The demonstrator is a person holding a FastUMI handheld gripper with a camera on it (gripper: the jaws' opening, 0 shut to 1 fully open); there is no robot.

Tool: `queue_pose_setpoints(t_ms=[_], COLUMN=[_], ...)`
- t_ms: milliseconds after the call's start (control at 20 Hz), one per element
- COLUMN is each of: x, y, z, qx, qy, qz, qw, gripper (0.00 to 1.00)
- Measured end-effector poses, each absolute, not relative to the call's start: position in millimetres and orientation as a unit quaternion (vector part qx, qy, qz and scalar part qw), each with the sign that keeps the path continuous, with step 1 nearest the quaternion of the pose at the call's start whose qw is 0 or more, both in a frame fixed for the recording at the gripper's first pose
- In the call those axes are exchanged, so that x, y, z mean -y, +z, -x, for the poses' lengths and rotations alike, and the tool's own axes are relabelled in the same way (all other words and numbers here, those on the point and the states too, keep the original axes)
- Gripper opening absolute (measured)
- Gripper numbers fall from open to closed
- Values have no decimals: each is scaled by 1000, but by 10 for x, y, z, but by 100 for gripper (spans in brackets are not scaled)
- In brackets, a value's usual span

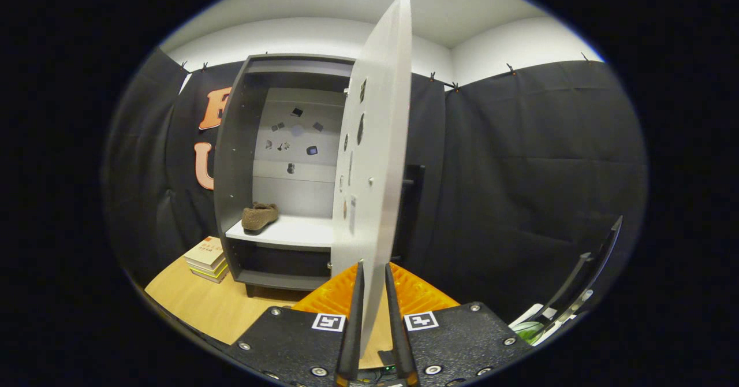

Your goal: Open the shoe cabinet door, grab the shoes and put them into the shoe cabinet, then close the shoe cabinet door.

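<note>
I read the task as nearly done: the brown fuzzy slipper sits on the white shelf inside the grey shoe cabinet, only closing left. My gripper pinches the bottom edge of the pale grey cabinet door, which stands wide open. The door's swing path to the cabinet front looks free; the stacked books on the wooden tabletop sit beside the cabinet, out of the arc.

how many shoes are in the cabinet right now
1. A shoe lies on the cabinet shelf, toward its left side, beyond the fingers. The open door, whose lower edge sits between the gripper fingers, hides the shelf's right part, so another may be hidden.
</note>
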State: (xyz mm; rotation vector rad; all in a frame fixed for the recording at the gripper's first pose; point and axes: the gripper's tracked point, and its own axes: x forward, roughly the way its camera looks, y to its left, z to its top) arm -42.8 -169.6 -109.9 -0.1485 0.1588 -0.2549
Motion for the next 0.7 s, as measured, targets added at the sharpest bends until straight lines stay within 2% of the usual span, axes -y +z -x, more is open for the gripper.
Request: queue_pose_setpoints(t_ms=[350,500,700], x=[527,190,-88], y=[-1695,-2165,-2694], z=[307,170,-108], qx=[-125,-177,-223], qy=[-62,-20,3], qz=[77,78,49], qw=[987,981,973], gripper=[24,26,28])
